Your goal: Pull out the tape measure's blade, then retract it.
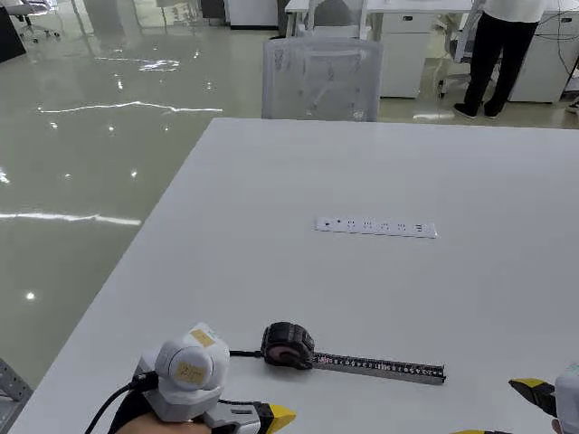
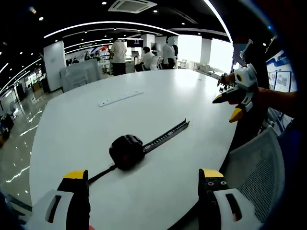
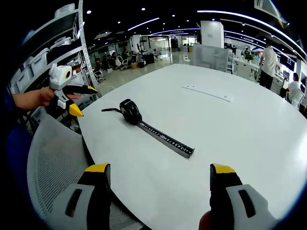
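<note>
A black tape measure [image 1: 288,344] lies on the white table [image 1: 380,163] near its front edge. Its dark blade [image 1: 380,367] is drawn out flat to the right, and a short black strap trails left from the case. My left gripper [image 1: 276,418] hovers off the table's front, left of the case, open and holding nothing. My right gripper [image 1: 502,409] is at the lower right, beyond the blade's tip, also open. The left gripper view has the case [image 2: 126,151] ahead between its wide jaws. The right gripper view looks across at the blade [image 3: 165,139] and case [image 3: 129,110].
A white power strip [image 1: 375,227] is set into the table's middle. A grey mesh chair [image 1: 321,80] stands at the far edge, with a person [image 1: 496,54] standing beyond it. Another mesh chair back [image 3: 53,163] is close under the grippers at the near edge.
</note>
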A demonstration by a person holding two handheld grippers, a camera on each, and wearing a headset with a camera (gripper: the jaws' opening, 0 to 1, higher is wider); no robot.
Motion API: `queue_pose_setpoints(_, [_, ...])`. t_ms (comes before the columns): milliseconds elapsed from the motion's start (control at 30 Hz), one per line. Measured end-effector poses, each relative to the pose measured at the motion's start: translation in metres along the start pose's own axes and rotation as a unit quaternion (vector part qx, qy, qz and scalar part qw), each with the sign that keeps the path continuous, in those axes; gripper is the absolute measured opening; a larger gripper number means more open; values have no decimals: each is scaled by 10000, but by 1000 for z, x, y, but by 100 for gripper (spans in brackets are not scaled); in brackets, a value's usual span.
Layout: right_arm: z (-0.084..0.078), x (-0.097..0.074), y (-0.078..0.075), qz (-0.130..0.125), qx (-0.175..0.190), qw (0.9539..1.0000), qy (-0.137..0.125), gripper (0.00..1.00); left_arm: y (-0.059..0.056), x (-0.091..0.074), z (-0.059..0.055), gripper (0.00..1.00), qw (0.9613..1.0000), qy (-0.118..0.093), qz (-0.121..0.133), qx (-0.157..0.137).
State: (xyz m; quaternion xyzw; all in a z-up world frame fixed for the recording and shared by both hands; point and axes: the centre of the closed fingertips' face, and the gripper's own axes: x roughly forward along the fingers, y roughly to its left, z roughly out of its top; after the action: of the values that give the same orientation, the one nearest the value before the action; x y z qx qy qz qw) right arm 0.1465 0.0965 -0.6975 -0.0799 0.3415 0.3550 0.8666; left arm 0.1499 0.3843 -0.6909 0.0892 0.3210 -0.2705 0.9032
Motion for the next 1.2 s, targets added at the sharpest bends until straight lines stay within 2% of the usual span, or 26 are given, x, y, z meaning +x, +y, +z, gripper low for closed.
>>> queue_pose_setpoints(433, [6,-19,5,-100,52,9999,-69,90,1,-14,-7,95,9998,4,70,-169])
queue_pose_setpoints(767, [9,-34,12,-145,61,9999,-54,96,2,-31,-1,98,9993,-79,124,-346])
queue_pose_setpoints(1000, [8,-48,15,-191,97,9998,-19,99,3,-47,3,100,9990,-119,191,-378])
queue_pose_setpoints(1200, [-1,-59,16,-212,126,9997,34,100,5,-58,-1,100,9987,-121,199,-462])
